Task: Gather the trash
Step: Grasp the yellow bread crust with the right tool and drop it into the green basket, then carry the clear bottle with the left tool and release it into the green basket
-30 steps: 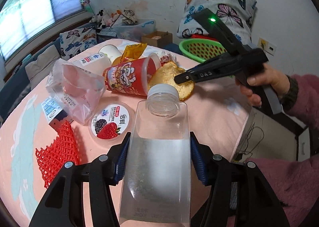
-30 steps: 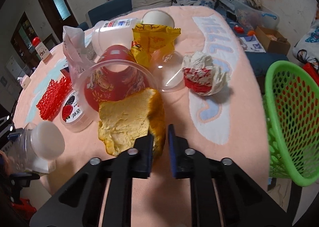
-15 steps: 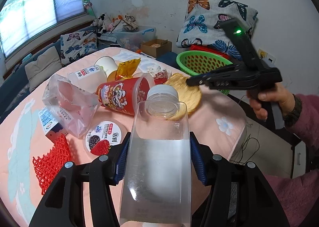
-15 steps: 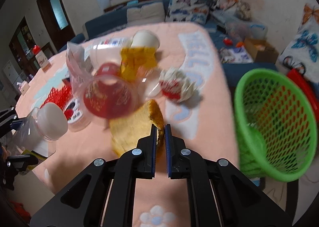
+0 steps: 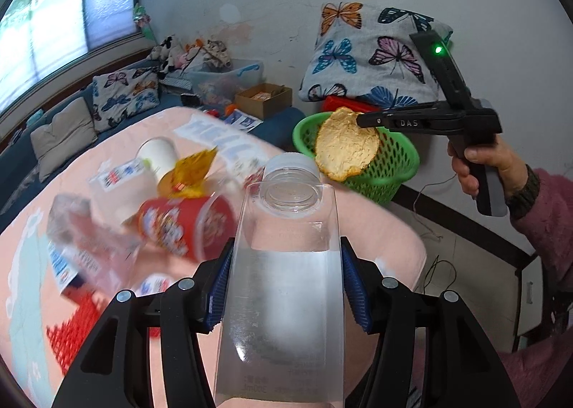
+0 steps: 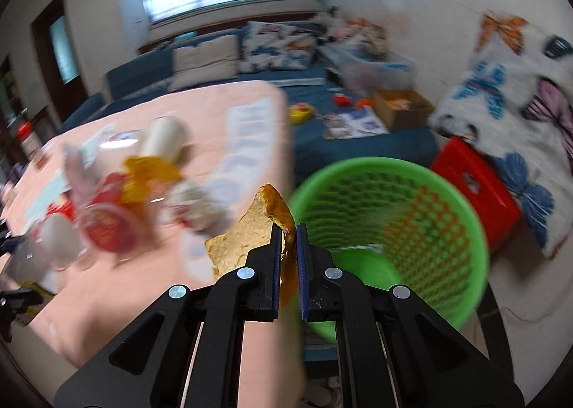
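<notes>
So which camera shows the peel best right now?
Left wrist: the whole peel hangs side-on from the right gripper, sharp, in front of the green basket. The right wrist view shows the peel edge-on, partly hidden between the fingers, beside the blurred basket.

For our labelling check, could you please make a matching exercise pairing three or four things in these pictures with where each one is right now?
Things:
1. clear bottle
2. fruit peel
3. red cup
4. green basket

Places:
A. lying on its side on the pink table
B. clamped in the right gripper, up in the air
C. on the floor beside the table
D. clamped in the left gripper

Pairs: 1-D, 2-B, 3-A, 4-C
</notes>
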{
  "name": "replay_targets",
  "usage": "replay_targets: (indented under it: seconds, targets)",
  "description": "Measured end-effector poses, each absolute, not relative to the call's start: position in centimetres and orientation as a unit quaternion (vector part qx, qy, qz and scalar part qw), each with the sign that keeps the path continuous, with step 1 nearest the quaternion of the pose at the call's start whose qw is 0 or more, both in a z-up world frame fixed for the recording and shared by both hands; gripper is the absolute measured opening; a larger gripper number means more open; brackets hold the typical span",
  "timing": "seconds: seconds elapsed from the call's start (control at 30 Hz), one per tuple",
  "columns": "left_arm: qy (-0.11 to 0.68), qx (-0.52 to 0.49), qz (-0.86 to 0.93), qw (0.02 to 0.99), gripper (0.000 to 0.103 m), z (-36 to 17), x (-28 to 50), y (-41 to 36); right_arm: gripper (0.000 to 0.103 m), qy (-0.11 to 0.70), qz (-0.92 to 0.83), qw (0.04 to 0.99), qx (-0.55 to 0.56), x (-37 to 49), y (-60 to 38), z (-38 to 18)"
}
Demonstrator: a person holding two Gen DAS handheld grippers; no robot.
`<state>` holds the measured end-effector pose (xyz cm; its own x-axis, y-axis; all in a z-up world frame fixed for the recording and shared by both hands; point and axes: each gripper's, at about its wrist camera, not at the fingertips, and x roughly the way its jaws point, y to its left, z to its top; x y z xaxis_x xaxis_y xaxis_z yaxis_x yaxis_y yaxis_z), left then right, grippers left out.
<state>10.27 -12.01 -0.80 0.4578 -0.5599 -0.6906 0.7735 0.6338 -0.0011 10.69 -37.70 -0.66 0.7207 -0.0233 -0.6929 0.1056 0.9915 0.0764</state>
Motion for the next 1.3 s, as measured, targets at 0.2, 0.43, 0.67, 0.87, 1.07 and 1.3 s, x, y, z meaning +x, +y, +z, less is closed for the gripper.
replay_targets:
  seconds: [0.2, 0.43, 0.67, 0.87, 1.07, 1.3]
  targets:
    - [0.330, 0.160, -0.415, 0.833, 0.053, -0.1, 12.1, -16.7, 0.009, 0.400, -0.091, 0.908, 0.082, 11.8, -43.5, -3.7]
    - [0.334, 0.160, -0.424, 0.826, 0.053, 0.3, 14.4, -21.8, 0.014, 0.432, -0.098, 0.888, 0.126, 12.9, -47.4, -7.8]
    - [0.343, 0.170, -0.435, 0.815, 0.053, 0.0, 16.4, -26.7, 0.053, 0.429, -0.108, 0.886, 0.139, 12.5, -48.9, -9.1]
    - [0.354, 0.170, -0.446, 0.804, 0.053, -0.5, 17.7, -30.3, 0.053, 0.420, -0.114, 0.891, 0.130, 11.0, -49.5, -8.2]
    - [0.371, 0.178, -0.449, 0.793, 0.053, -1.4, 19.1, -34.2, 0.063, 0.407, -0.120, 0.895, 0.134, 8.8, -50.0, -7.5]
    - [0.399, 0.179, -0.452, 0.777, 0.053, -3.0, 20.4, -39.0, 0.068, 0.387, -0.138, 0.903, 0.130, 5.8, -50.3, -6.6]
